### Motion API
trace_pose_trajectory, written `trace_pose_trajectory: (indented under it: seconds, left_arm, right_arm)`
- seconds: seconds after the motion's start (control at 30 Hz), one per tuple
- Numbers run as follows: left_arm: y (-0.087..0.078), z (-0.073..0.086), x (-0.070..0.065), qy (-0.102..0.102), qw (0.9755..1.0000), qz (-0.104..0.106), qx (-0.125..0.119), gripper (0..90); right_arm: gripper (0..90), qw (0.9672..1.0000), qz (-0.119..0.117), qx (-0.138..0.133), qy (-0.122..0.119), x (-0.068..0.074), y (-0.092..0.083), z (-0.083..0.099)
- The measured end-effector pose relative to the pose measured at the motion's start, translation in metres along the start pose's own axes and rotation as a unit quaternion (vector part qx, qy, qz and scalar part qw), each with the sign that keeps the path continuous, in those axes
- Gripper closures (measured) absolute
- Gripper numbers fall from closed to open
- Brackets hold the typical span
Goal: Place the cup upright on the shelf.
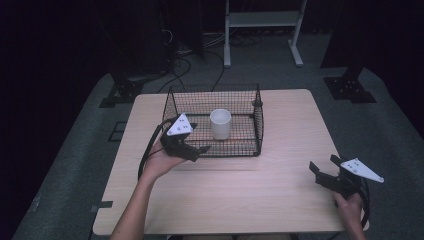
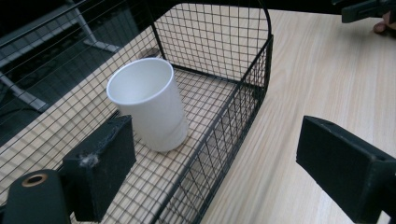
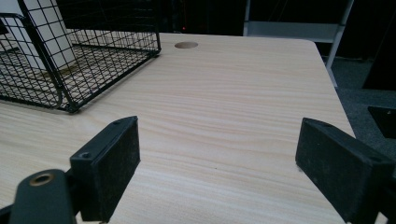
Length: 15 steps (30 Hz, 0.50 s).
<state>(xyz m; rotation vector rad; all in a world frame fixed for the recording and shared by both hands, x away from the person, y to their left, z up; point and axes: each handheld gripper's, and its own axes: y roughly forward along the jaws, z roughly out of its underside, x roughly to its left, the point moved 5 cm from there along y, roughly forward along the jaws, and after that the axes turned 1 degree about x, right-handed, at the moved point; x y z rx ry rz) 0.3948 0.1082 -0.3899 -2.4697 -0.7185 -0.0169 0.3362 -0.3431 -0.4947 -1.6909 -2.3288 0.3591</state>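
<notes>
Left hand-held gripper (image 2: 215, 172) astride basket (image 2: 243, 107) wall, right (image 3: 217, 172) over table (image 3: 233, 93).

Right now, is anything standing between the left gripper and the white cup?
Yes. The wire basket's near wall runs between the open left gripper and the white cup standing inside. The basket top is open, so nothing visible blocks a reach from above.

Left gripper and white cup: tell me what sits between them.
In the left gripper view, the left gripper straddles the near wall of the wire basket; one jaw is already inside beside the white cup, with nothing between them.
</notes>
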Motion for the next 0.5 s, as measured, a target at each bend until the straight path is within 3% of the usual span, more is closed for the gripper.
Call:
trace_pose_trajectory:
  seconds: [0.17,0.27,0.4,0.5]
  left_arm:
    - [-0.013,0.013,-0.011,-0.016,0.9995,-0.008,-0.028,11.0]
    - [-0.020,0.023,-0.021,-0.017,0.9991,-0.021,-0.033,10.7]
    - [-0.030,0.037,-0.036,-0.032,0.9978,-0.030,-0.050,9.1]
    - [-0.038,0.047,-0.048,-0.030,0.9975,-0.041,-0.050,9.0]
  right_arm:
    - [13.0,1.0000,0.001,-0.001,0.000,0.000,0.000,0.000]
    - [13.0,1.0000,0.001,0.000,-0.001,0.000,0.000,0.000]
    - [13.0,1.0000,0.000,0.000,0.000,0.000,0.000,0.000]
    - [13.0,1.0000,0.000,-0.001,0.000,0.000,0.000,0.000]
